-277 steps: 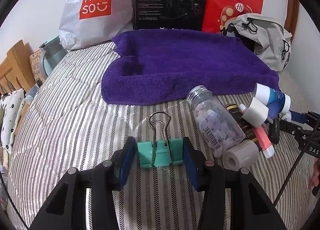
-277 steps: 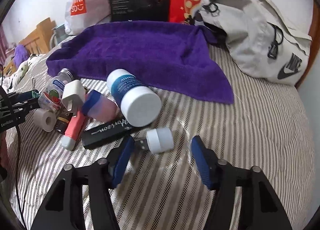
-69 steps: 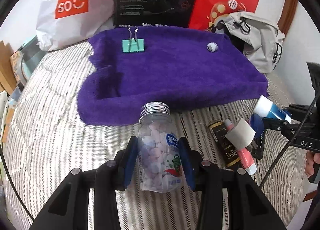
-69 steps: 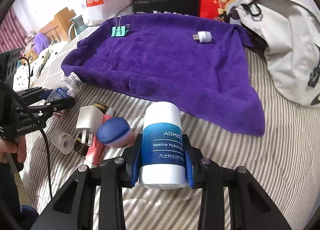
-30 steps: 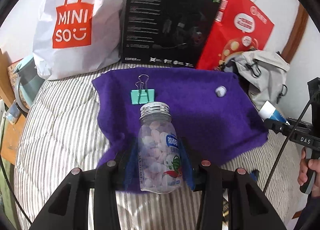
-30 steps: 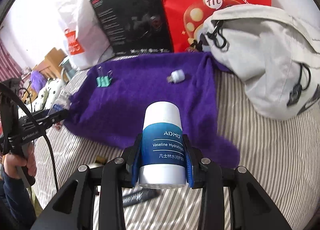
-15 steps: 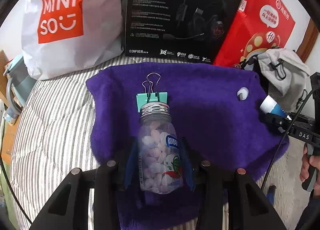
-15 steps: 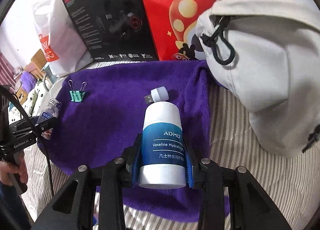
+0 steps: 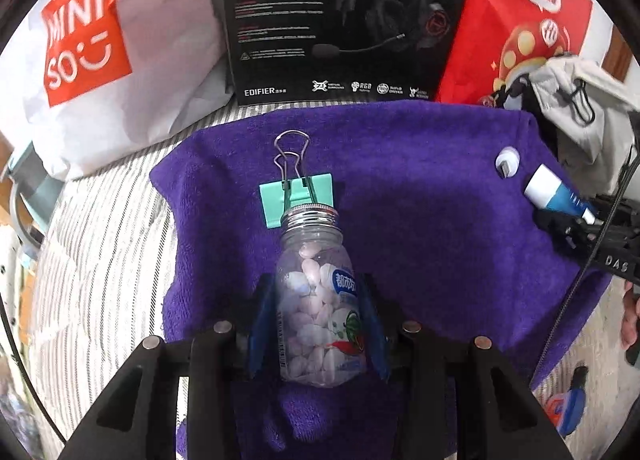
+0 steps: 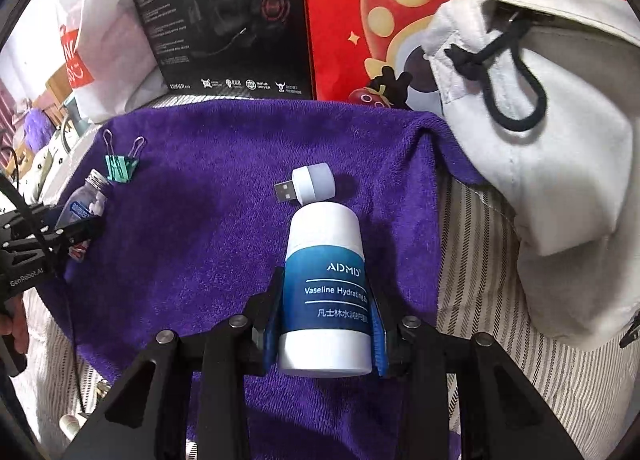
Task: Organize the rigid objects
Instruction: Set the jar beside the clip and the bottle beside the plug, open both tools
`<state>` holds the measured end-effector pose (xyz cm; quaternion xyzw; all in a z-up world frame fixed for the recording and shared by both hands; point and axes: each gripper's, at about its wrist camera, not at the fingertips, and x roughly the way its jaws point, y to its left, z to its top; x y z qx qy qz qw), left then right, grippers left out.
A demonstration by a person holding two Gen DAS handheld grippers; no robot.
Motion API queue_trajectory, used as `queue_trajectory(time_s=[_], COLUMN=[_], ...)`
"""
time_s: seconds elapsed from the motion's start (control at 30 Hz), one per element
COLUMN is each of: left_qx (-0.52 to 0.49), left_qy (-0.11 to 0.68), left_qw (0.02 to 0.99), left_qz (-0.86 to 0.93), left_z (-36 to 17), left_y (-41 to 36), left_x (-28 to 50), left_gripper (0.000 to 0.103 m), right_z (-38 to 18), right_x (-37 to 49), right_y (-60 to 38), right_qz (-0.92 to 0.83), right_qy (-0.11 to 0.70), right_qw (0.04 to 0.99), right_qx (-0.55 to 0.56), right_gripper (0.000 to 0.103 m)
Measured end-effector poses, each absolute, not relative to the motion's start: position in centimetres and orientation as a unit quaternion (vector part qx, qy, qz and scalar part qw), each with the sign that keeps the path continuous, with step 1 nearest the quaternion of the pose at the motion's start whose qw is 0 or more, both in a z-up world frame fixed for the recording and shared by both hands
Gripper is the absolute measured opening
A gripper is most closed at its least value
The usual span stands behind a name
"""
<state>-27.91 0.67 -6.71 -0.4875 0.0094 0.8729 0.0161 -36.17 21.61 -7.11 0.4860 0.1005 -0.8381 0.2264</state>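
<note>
The left gripper (image 9: 316,324) is clenched on a clear candy bottle (image 9: 318,296), its cap beside the green binder clip (image 9: 297,197) on the purple towel (image 9: 420,219). The right gripper (image 10: 325,324) grasps a blue-and-white lotion bottle (image 10: 325,292), whose top sits just below the white USB plug (image 10: 308,184).

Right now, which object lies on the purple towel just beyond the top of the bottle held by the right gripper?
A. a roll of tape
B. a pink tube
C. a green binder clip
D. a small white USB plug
D: in the right wrist view, the small white USB plug lies on the purple towel directly past the cap of the blue and white bottle that the right gripper holds.
</note>
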Motion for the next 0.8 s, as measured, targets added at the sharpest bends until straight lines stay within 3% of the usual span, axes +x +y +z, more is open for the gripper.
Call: queue_trajectory(time_s=[0.43, 0.67, 0.8], left_qx=[-0.501, -0.515, -0.52], left_qy=[0.025, 0.024, 0.027], left_qw=[0.017, 0.033, 0.029], left_qz=[0.865, 0.856, 0.853], left_z=[-6.6, -6.6, -6.4], left_y=[1.0, 1.4, 1.8], left_x=[-28.3, -27.7, -27.1], left_gripper=[0.042, 0.061, 0.065], right_z=[-7.4, -7.2, -6.8], right_x=[-35.8, -35.4, -34.7], right_y=[21.4, 21.7, 22.2], right_qz=[-0.839, -0.824, -0.824], right_qy=[0.128, 0.136, 0.136], right_qw=[0.234, 0.249, 0.24], right_qx=[0.474, 0.491, 0.495], right_gripper=[0.037, 0.045, 0.049])
